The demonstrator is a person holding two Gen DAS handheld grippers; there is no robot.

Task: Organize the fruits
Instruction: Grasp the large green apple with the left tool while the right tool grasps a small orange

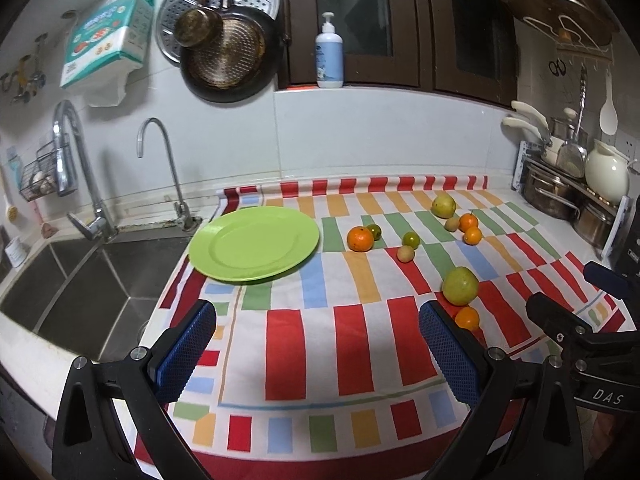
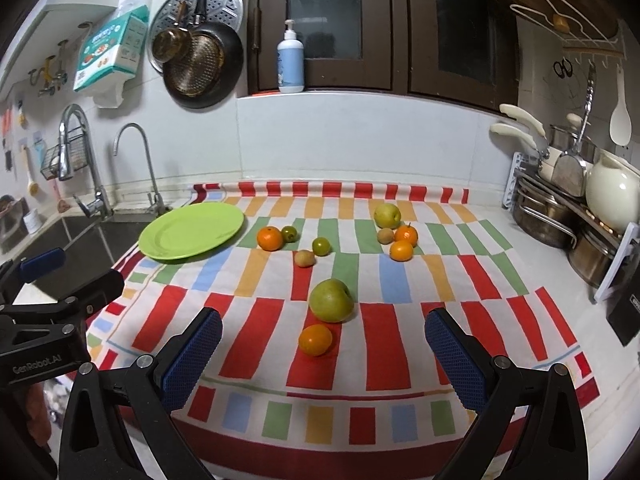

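An empty green plate [image 1: 254,243] [image 2: 191,236] lies on the striped cloth beside the sink. Loose fruit is scattered on the cloth: a big green pear [image 2: 331,300] [image 1: 460,286] with a small orange [image 2: 315,339] [image 1: 467,318] just in front, an orange [image 2: 270,238] [image 1: 360,239] with two small green fruits and a kiwi [image 2: 305,258] near the plate, and a far pear [image 2: 387,215] with two oranges and a kiwi. My left gripper [image 1: 318,354] hovers open over the cloth's front. My right gripper [image 2: 324,360] is open, the near orange just ahead of its fingers.
A steel sink [image 1: 76,292] with two taps lies left of the cloth. Pots, knives and a white jug [image 2: 614,196] fill a rack at the right. Pans [image 1: 228,56] hang on the back wall and a pump bottle [image 1: 329,54] stands on the sill.
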